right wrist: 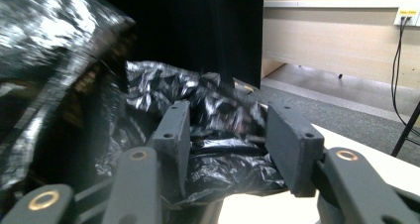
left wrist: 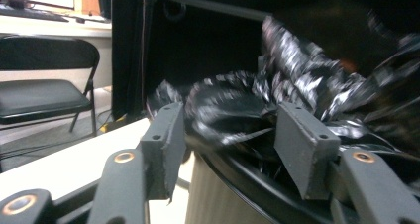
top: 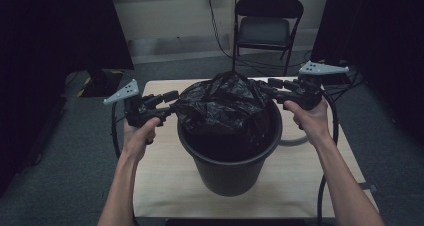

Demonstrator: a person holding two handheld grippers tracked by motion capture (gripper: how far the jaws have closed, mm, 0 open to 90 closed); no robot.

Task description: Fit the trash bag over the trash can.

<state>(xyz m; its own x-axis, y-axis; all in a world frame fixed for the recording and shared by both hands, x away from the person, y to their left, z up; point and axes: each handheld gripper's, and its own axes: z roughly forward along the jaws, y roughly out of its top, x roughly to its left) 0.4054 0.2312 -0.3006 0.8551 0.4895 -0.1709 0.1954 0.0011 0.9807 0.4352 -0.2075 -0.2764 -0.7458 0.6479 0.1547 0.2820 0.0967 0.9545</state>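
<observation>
We see a dark room with grey carpet and a black folding chair by the wall. On the pale wooden table stands a round black plastic bucket. Inside it the crinkled, glossy black garbage bag rises in a peak. Our left gripper and right gripper stand released, with film between the jaws.

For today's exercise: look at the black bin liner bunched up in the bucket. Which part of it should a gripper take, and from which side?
Take the black bin liner by a loose fold near the rim of the black bucket, coming in level from outside, as the left gripper and right gripper stand. The film there crumples into thin ridges that open jaws can straddle; the middle peak looks too bulky.
</observation>
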